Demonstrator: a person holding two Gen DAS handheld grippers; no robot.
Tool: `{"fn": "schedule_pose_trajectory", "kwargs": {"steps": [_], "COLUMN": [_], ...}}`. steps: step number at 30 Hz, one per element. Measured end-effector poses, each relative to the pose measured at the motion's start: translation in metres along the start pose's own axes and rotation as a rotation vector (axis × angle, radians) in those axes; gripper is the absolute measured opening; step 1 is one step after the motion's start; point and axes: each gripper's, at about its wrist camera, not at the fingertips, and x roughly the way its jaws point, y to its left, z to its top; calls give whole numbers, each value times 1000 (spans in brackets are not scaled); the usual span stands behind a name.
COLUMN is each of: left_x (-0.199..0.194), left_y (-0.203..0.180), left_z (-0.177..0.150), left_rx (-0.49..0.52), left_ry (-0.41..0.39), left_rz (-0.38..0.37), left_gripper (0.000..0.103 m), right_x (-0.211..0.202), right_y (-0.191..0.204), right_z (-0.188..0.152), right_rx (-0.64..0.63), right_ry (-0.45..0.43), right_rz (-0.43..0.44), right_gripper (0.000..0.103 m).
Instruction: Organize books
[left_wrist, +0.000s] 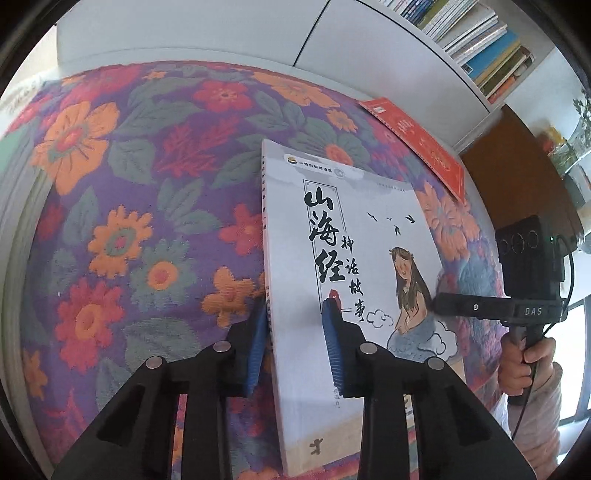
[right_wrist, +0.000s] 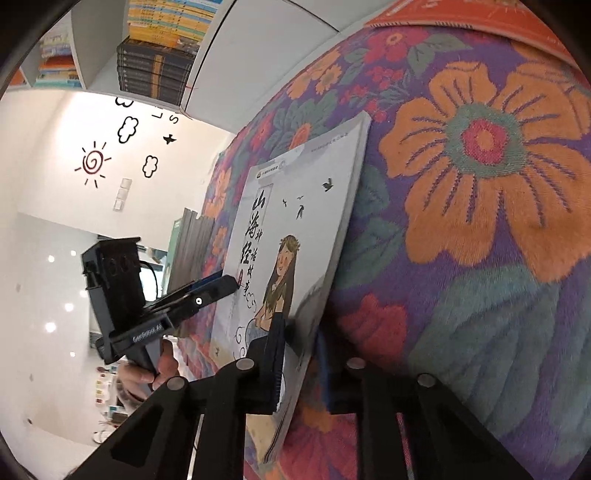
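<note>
A white picture book (left_wrist: 332, 229) with black brush lettering and a drawing of a long-haired girl stands tilted up off the flowered cloth (left_wrist: 147, 184). My left gripper (left_wrist: 295, 302) is shut on its spine edge, one blue pad on each face. In the right wrist view the same book (right_wrist: 295, 206) has its opposite page edge clamped in my right gripper (right_wrist: 299, 332), which is shut on it. Each gripper shows in the other's view: the right one (left_wrist: 437, 304) touches the cover by the girl, and the left one (right_wrist: 229, 282) sits on the far side.
A red book (left_wrist: 417, 140) lies on the cloth near the far right edge, also visible as an orange-red book (right_wrist: 461, 14). A white bookshelf (left_wrist: 480, 40) packed with books stands behind. Dark stacked volumes (right_wrist: 159, 66) fill another shelf. A hand (left_wrist: 524, 362) holds the right gripper's handle.
</note>
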Motion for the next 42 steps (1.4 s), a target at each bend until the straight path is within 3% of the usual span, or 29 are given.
{"fn": "schedule_pose_trajectory", "kwargs": {"steps": [3, 7, 11, 16, 19, 32, 42], "left_x": [1, 1, -3, -21, -33, -85, -136], "left_y": [-1, 8, -6, -11, -13, -2, 29], "left_z": [1, 7, 8, 8, 7, 4, -2], "left_rx": [4, -92, -49, -43, -22, -19, -39], "left_ry": [-12, -7, 3, 7, -16, -80, -149], "left_rz": [9, -30, 30, -29, -10, -58, -77], "left_gripper": [28, 26, 26, 26, 26, 26, 26], "right_x": [4, 8, 6, 2, 2, 2, 21], "right_y": [6, 18, 38, 57, 69, 127, 179], "right_z": [2, 0, -5, -9, -12, -30, -31], "right_rx": [-31, -49, -118, -135, -156, -246, -324], "right_ry": [-12, -46, -62, -80, -82, -104, -115], "right_rz": [-25, -80, -177, -184, -187, -208, -213], "right_gripper": [13, 15, 15, 15, 15, 15, 15]}}
